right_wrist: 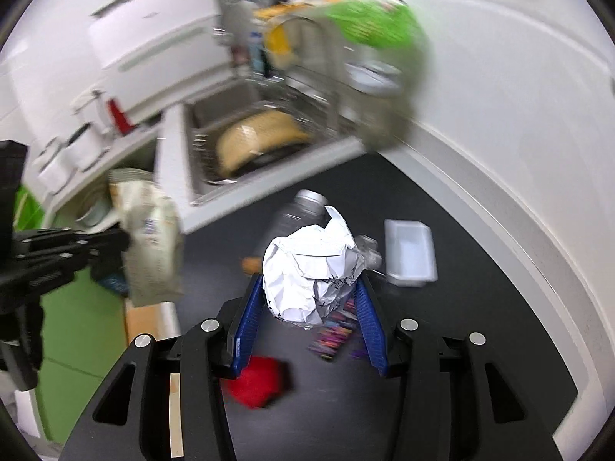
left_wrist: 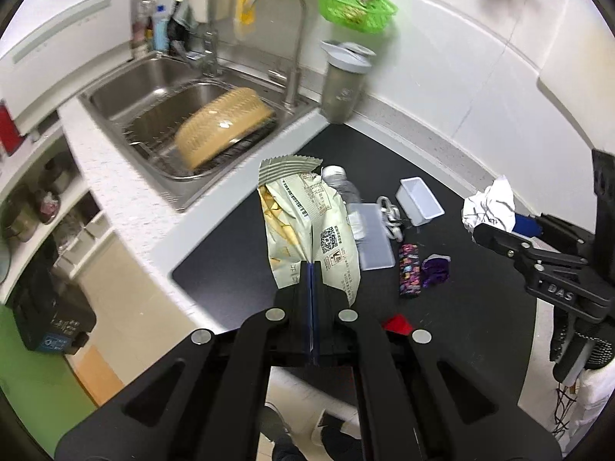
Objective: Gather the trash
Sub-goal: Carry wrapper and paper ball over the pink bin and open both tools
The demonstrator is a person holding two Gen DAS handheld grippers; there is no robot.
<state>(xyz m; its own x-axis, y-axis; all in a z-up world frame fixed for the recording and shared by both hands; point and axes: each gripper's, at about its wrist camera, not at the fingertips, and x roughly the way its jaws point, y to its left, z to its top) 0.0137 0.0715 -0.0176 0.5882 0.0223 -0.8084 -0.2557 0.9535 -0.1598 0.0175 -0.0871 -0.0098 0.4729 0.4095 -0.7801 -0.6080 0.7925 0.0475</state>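
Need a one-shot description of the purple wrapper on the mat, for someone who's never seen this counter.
Start at the steel sink; the black mat covers the counter to its right. Near the mat's front edge, right of the flat white lid, a dark multicoloured wrapper lies lengthwise. The purple wrapper sits immediately to its right: small, crumpled, solid glossy purple, no print.

Pale green snack bag [left_wrist: 307, 226] (yellow chips printed), white crumpled paper [right_wrist: 313, 269], black mat [left_wrist: 461, 199].

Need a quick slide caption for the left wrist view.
Left gripper shut on snack bag above black counter, sink behind.
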